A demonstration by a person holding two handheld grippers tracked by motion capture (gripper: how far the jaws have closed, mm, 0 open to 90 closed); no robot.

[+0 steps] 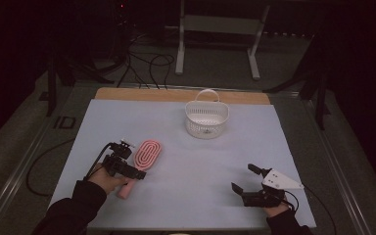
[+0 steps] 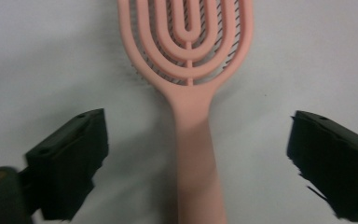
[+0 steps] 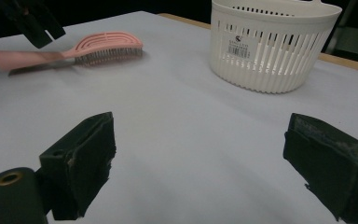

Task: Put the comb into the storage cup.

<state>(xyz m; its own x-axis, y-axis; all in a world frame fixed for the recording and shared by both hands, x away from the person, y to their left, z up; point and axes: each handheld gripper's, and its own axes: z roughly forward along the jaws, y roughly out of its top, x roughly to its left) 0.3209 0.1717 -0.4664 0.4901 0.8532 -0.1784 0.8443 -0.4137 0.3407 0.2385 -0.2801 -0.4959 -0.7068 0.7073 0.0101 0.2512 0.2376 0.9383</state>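
Pale blue-grey cloth-covered table (image 1: pixel 186 196), wooden edge showing at its far side. Room dim.

Pink plastic hairbrush with an oval, slotted head (image 1: pixel 146 155) lies flat on the cloth, left of centre and toward the near side. Bristles face down; handle points back at the person. In the left gripper view the same brush (image 2: pixel 189 70) runs straight up the middle of the frame, handle low, head high.

Left gripper (image 1: pixel 127 169), black, held in the person's left hand (image 1: pixel 105 180), sits over the handle end of the brush. Its jaws are spread wide, one on either side of the handle, with bare cloth showing between each pad and the pink plastic. Nothing is gripped. From the right gripper view this gripper (image 3: pixel 37 25) hangs just above the handle, though that corner is dark and blurred, so whether any part grazes the brush I cannot say.

Right gripper (image 1: pixel 247 183), black with a grey three-cornered plate on top, is low over the near right part of the table, well apart from the brush. Jaws parted wide, nothing between them but cloth; released.

White plastic slotted basket with a looped handle (image 1: pixel 206 119) stands upright toward the far side, right of centre. It carries a small label (image 3: pixel 239 46) on its wall. Apart from both grippers.
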